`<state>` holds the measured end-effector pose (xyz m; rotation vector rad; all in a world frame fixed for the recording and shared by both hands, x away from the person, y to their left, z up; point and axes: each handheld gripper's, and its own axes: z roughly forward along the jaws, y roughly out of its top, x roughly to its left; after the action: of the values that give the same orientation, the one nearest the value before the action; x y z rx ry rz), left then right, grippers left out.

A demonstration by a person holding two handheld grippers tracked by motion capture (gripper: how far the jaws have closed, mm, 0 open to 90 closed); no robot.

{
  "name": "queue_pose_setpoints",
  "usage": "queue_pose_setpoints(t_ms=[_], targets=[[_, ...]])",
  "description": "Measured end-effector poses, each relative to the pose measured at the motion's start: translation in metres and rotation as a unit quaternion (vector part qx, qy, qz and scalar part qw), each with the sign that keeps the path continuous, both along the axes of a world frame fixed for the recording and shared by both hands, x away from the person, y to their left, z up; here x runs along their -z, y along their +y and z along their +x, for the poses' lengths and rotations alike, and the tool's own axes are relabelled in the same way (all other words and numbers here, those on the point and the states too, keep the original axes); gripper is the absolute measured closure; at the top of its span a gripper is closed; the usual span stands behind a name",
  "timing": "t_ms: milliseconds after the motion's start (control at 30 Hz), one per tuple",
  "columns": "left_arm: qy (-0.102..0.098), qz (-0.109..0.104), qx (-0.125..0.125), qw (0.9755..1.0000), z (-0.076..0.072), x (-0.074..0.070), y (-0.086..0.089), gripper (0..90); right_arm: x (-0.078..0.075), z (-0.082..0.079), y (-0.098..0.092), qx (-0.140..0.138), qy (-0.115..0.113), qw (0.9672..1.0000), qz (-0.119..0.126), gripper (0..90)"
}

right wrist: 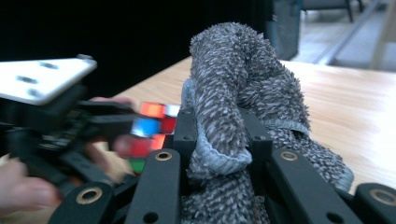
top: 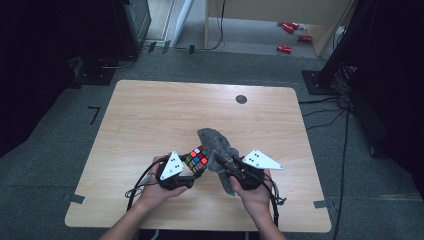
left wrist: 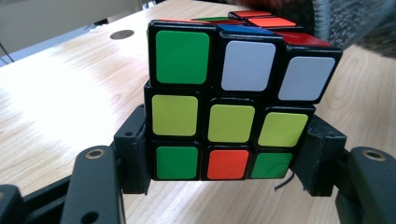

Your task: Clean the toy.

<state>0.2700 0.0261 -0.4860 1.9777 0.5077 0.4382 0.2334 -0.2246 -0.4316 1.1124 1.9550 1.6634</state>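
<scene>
A scrambled puzzle cube [top: 196, 158] sits just above the wooden table [top: 150, 115], near its front middle, with my left gripper [top: 192, 176] shut on it. In the left gripper view the cube [left wrist: 229, 100] shows green, white, yellow and orange stickers, and both jaws press on its bottom layer. A grey fuzzy cloth [top: 218, 146] is bunched to the right of the cube. My right gripper [top: 223, 167] is shut on a fold of the cloth [right wrist: 233, 107], which rises between its jaws in the right gripper view. The cube [right wrist: 152, 130] and the left gripper [right wrist: 121, 126] appear blurred to the left there.
A round dark grommet [top: 241, 99] is set in the table near its far edge. Red objects [top: 290, 35] lie on the floor beyond the table, beside a wooden cabinet. Dark equipment stands at both sides.
</scene>
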Motion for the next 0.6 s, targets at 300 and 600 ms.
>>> queue_pose_setpoints(t_ms=[300,600], targets=[[-0.035,0.027,-0.002,0.999,-0.008,-0.003,-0.006,35.2,0.006,-0.005,0.025,-0.039,0.012,0.999,-0.018,73.2],[-0.042,0.023,0.0,0.9988,-0.011,-0.005,-0.007,35.3,0.011,0.009,-0.003,0.03,0.034,0.9986,-0.027,73.3]])
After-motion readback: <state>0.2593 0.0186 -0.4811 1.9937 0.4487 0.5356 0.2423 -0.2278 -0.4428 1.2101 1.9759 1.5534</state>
